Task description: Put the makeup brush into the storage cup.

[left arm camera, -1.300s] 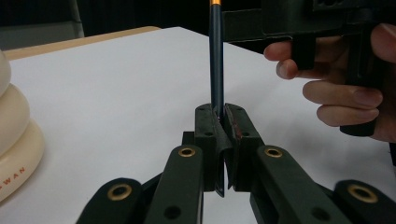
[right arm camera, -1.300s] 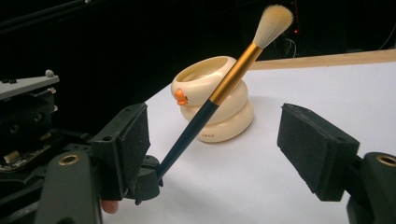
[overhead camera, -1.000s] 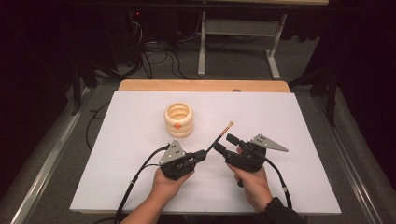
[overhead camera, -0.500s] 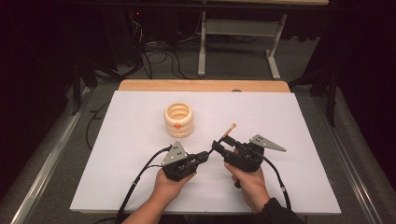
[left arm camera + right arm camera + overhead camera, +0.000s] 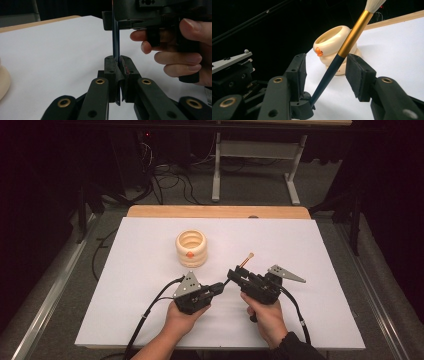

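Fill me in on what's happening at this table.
A person holds a gripper in each hand over a white table. The left gripper is clamped on the dark handle end of a brush. The right gripper has just been closing around the brush, its pads not yet pressing. A cream duck-shaped holder stands beyond.

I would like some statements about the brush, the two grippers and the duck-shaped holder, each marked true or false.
1. The left gripper is shut on the brush. True.
2. The right gripper already clamps the brush. False: its jaws have just been closing, but the brush handle stands between the pads untouched.
3. The brush has a gold band below white bristles. True.
4. The brush stands inside the duck-shaped holder. False: it is held above the white table, apart from the holder.
5. The holder lies tipped over. False: it stands upright.
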